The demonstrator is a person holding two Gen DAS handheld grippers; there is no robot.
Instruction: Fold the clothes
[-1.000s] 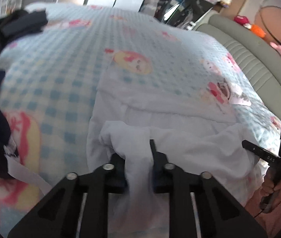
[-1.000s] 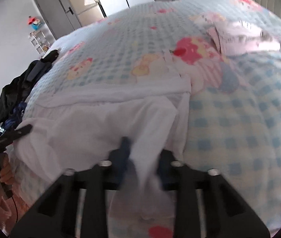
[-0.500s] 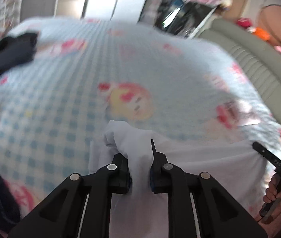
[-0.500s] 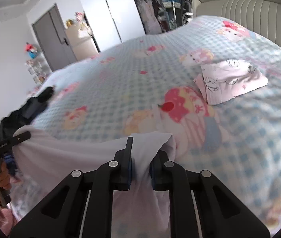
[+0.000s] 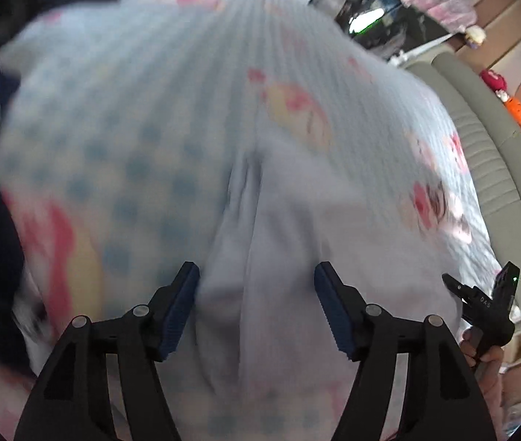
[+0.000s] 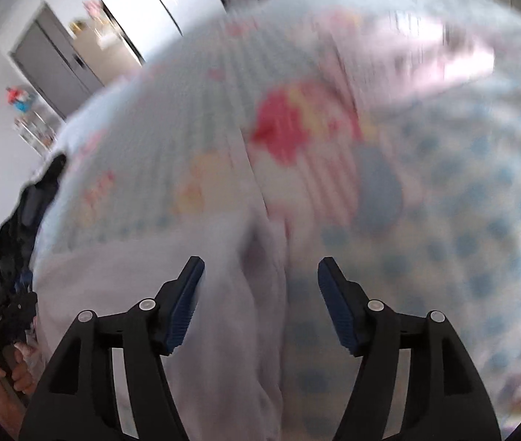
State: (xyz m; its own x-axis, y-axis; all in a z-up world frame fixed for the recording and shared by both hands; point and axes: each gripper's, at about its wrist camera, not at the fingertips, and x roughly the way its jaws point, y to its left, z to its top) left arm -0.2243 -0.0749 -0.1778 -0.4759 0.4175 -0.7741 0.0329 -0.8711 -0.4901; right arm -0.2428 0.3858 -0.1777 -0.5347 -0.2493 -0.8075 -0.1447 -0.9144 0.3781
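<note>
The cloth point(image 5: 282, 242) is white, thin and floppy. It lies on the bed point(image 5: 132, 117), spread from one gripper to the other. It looks light and will sag and wrinkle, so corners or edges look best to grab. The left gripper point(image 5: 257, 305) and right gripper point(image 6: 260, 305) are both opening wide. Cloth lies between the jaws, but neither pinches it.

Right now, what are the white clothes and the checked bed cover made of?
White garment: probably thin, soft, matte cloth, since it bunches into loose folds. Checked bed cover: apparently printed fabric, matte, with blue squares and cartoon pictures. Blur hides the weave of both.
</note>
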